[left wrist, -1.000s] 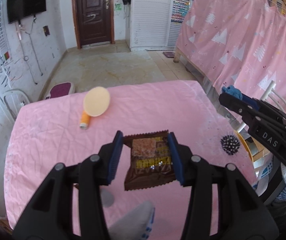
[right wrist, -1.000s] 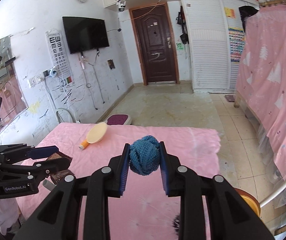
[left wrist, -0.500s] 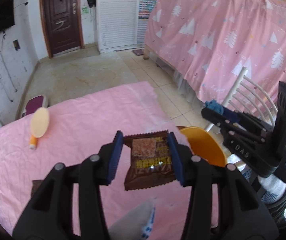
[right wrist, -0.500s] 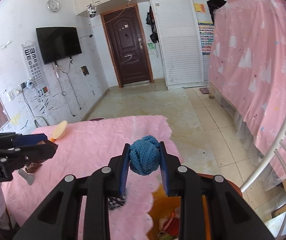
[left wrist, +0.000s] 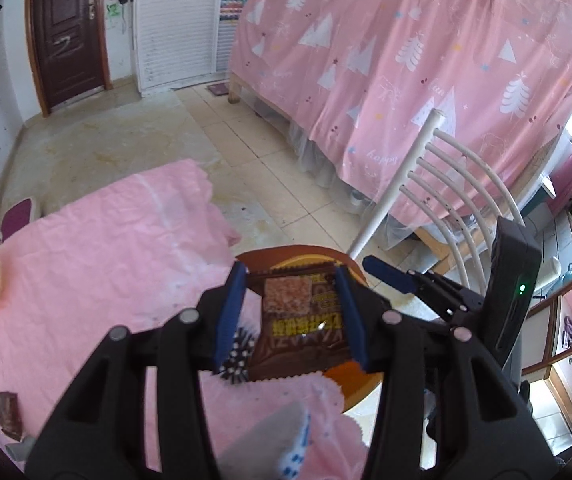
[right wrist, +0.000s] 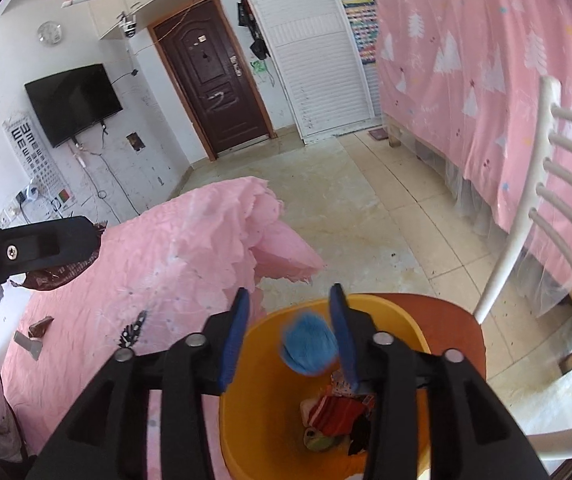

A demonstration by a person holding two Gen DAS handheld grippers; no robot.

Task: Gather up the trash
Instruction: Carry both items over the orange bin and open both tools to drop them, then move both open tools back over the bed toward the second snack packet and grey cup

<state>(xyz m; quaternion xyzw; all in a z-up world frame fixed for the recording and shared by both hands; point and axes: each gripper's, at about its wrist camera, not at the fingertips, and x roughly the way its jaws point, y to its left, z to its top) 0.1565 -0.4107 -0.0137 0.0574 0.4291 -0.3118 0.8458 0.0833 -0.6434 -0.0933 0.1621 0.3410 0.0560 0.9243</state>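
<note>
Two pieces are reaching the orange bin (right wrist: 246, 392): the right tool (right wrist: 290, 336) is spreading over it, freeing the blue ball (right wrist: 308, 344), the left tool (left wrist: 290, 316) is clamping the brown wrapper (left wrist: 298, 328), and scraps are remaining on the bench (left wrist: 86, 264).

The blue ball (right wrist: 308, 345) is motion-blurred, and the bin's (right wrist: 246, 400) near rim is hidden behind the claw's arms.

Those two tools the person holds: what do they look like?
Both the left tool and the right tool are black plastic frames with silver rivets and two blue pads. The right tool's black body carries a green light.
</note>
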